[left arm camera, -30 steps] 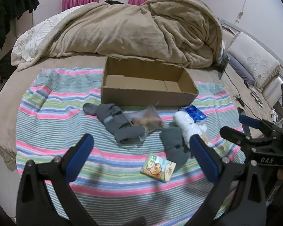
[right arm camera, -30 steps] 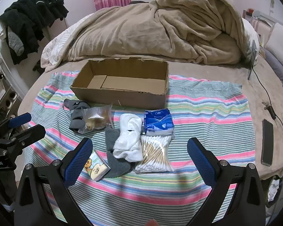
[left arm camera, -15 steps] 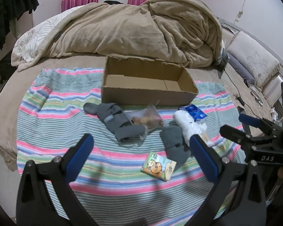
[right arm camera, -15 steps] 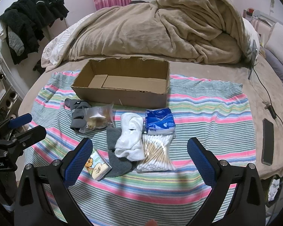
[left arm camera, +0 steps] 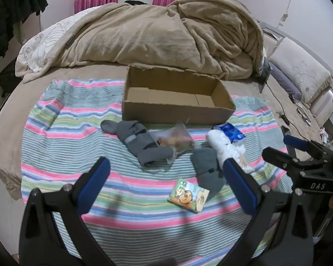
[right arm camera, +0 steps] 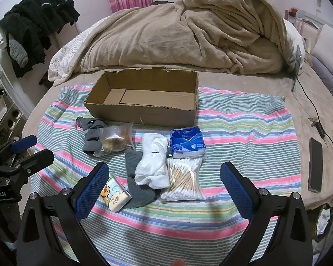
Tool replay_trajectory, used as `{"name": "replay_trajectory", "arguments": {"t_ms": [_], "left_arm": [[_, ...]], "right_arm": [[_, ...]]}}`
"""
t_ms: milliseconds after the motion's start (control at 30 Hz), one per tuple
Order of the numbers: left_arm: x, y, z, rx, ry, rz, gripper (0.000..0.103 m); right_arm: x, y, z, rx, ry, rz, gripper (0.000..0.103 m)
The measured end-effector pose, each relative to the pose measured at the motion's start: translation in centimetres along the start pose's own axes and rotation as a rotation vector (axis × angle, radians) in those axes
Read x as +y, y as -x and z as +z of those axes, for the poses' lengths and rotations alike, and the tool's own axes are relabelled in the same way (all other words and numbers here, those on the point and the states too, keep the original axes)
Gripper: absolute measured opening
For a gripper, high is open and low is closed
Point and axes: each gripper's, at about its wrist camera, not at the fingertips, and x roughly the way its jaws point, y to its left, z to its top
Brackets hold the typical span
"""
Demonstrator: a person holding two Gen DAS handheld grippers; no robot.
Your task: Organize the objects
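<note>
Here, label by label:
Left gripper (left arm camera: 166, 177): blue-padded fingers spread wide with nothing between them, hovering above the striped cloth (left arm camera: 77, 155).
Right gripper (right arm camera: 164, 177): likewise spread apart and empty, raised over the row of items.
Nearest the left gripper: a small tissue pack with a cartoon bear (left arm camera: 188, 195), flat on the cloth, just ahead and toward its right finger.
Nearest the right gripper: a clear bag of wooden cotton swabs (right arm camera: 184, 180) and a crumpled white sock (right arm camera: 154, 163), side by side and touching.
Under the white sock: a dark grey knitted sock (right arm camera: 137, 190), soft and flat.
Beyond: a blue tissue pack (right arm camera: 187, 141) touching the swabs; a crinkled clear plastic bag (right arm camera: 115, 140) resting on bundled grey socks (right arm camera: 90, 133).
Farthest: an open rectangular cardboard box (right arm camera: 144, 110), empty, with ragged top edges, behind the whole row.
</note>
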Motion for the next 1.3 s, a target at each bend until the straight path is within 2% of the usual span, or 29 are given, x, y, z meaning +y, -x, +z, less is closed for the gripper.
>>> {"name": "replay_trajectory", "arguments": {"t_ms": [833,1300], "left_arm": [[0.6,0.0,0.3,-0.003,0.008,-0.001,0.102],[1.4,-2.0,0.7,0.022,0.012,0.019,0.102]], "right_arm": [[0.2,-0.1,0.4,0.005,0.006,-0.003,0.102],[-0.1,-1.3,0.9,0.015,0.001,-0.003,0.102]]}}
